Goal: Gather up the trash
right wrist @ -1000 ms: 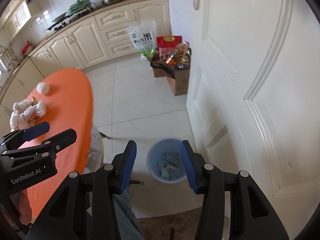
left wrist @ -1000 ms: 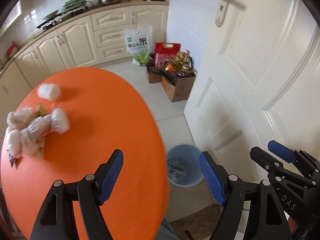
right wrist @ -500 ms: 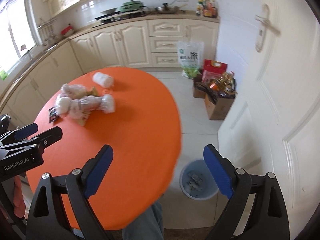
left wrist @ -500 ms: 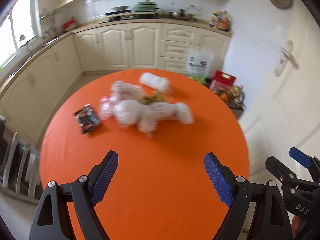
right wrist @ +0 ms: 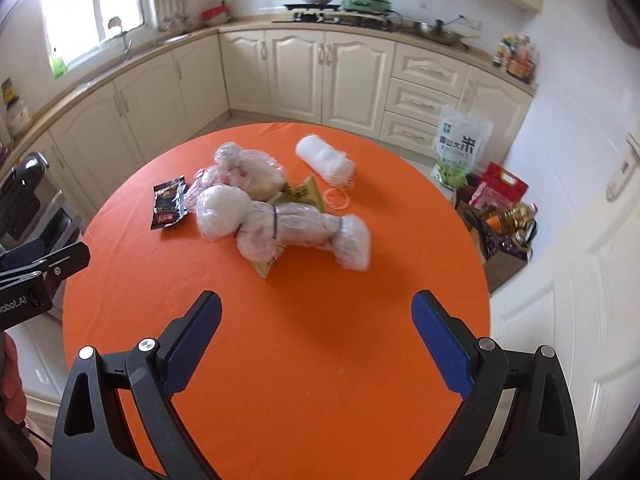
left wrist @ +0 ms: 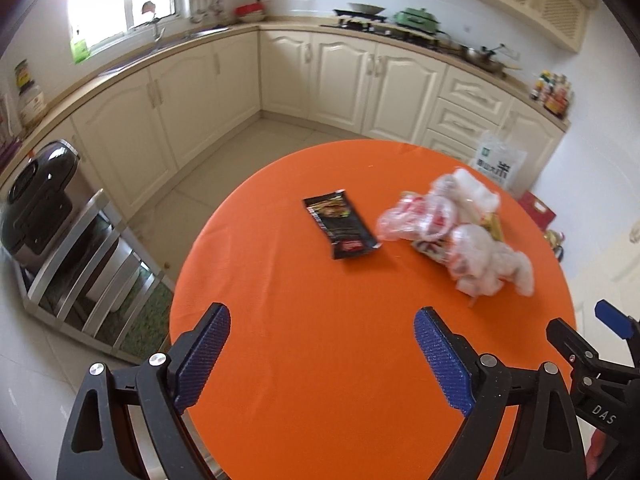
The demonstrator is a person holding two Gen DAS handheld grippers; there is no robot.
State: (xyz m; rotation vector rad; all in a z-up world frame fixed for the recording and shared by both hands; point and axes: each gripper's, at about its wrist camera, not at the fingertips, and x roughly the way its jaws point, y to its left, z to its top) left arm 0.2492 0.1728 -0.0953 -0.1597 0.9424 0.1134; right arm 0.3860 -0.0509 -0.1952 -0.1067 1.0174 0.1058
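Tabletop [right wrist: 312, 360]: round and orange, in the middle of the kitchen.
Cupboards [right wrist: 300, 72]: cream doors in a row along the walls, with drawers [right wrist: 424, 96] at the right end.
Window [right wrist: 92, 4]: bright, above the sink side.
Stove [right wrist: 320, 14]: on the far counter, with a green pot [right wrist: 368, 0] beside it and a pan [right wrist: 440, 36] further right.
Bottles [right wrist: 516, 58]: a small bunch at the counter's right end.
Rice bag [right wrist: 460, 148]: white and green, stands on the floor by the drawers.
Cardboard box [right wrist: 504, 256]: on the floor, full of bottles, next to a red bag [right wrist: 500, 184].
Door [right wrist: 580, 280]: white, on the right.
Metal rack [left wrist: 88, 264]: on the left, with a black cooker [left wrist: 36, 196] on top.
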